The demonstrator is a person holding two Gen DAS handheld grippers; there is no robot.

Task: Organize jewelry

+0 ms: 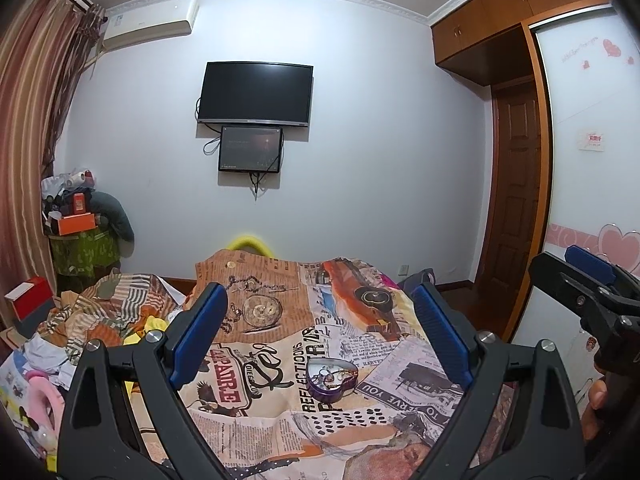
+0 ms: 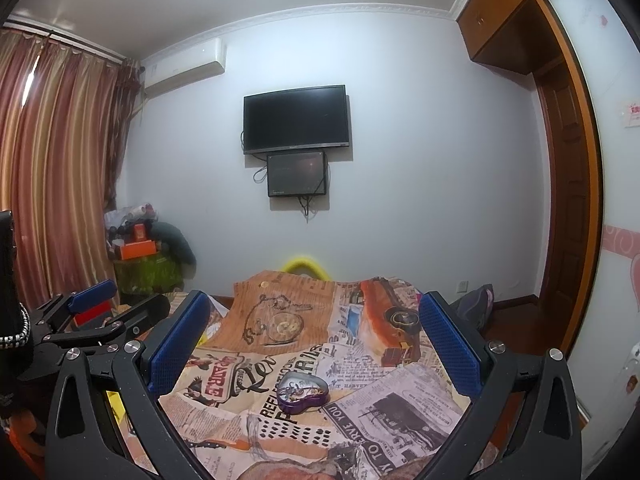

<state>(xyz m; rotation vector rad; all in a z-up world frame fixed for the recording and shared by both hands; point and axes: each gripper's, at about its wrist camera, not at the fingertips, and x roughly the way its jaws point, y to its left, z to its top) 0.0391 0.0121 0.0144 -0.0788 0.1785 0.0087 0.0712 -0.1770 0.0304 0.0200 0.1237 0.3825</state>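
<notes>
A purple heart-shaped tin (image 1: 331, 379) lies open on the printed cloth (image 1: 272, 412), with tangled jewelry inside it. It also shows in the right wrist view (image 2: 303, 392). My left gripper (image 1: 320, 332) is open and empty, held above and just short of the tin. My right gripper (image 2: 312, 340) is open and empty too, at about the same height. The right gripper shows at the right edge of the left wrist view (image 1: 592, 284); the left gripper shows at the left of the right wrist view (image 2: 96, 308).
The cloth covers a raised surface with a yellow ring (image 1: 250, 243) behind it. Piled clothes and toys (image 1: 80, 320) lie at the left. A TV (image 1: 255, 94) hangs on the far wall; a wardrobe (image 1: 580, 160) stands right.
</notes>
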